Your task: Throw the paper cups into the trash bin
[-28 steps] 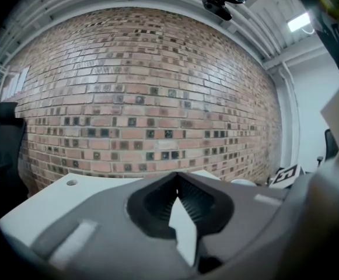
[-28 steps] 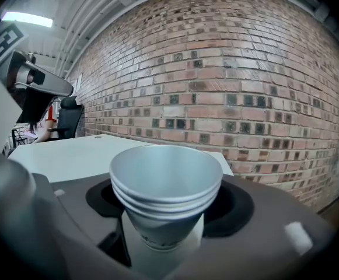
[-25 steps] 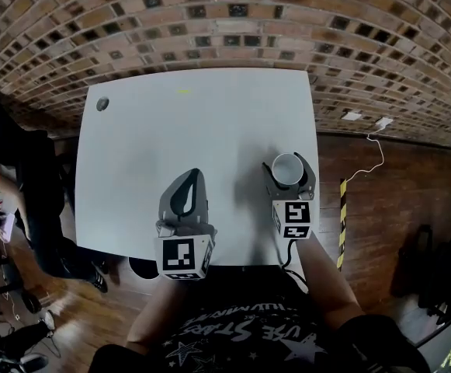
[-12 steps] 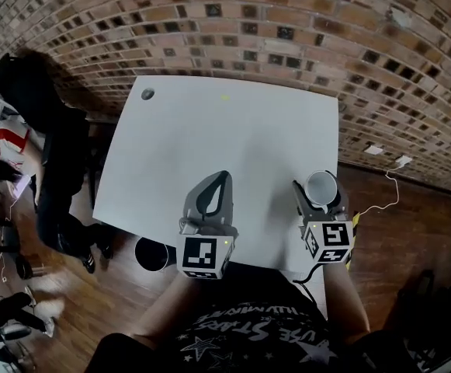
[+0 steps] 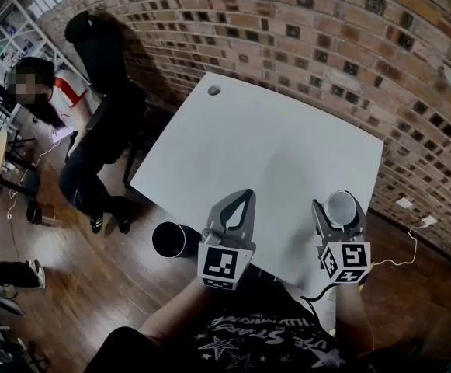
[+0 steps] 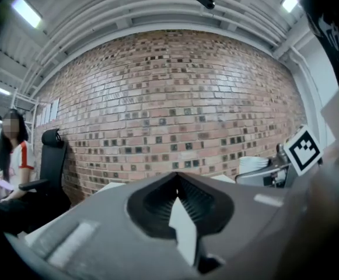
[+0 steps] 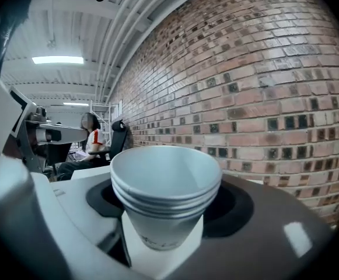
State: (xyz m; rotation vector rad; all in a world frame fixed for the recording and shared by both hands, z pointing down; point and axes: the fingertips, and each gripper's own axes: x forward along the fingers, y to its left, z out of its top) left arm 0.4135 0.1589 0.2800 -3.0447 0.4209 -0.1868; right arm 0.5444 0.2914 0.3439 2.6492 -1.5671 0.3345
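Note:
My right gripper (image 5: 340,210) is shut on a nested stack of white paper cups (image 5: 340,203), upright, above the near right part of the white table (image 5: 287,146). In the right gripper view the cups (image 7: 164,182) fill the space between the jaws, several rims showing. My left gripper (image 5: 245,196) hovers over the table's near edge, its jaws shut with nothing between them; its tips (image 6: 178,177) meet in the left gripper view. A black round trash bin (image 5: 175,239) stands on the wooden floor, just left of the left gripper.
A brick wall (image 5: 326,45) runs behind the table. A seated person (image 5: 58,103) and a black office chair (image 5: 93,45) are at the far left. A white cable (image 5: 411,239) lies on the floor at right. The table has a small round hole (image 5: 214,89) near its far corner.
Both grippers have risen, and the cup stack has come up with the right one. The head view has swung left, bringing the bin and the person more fully into view.

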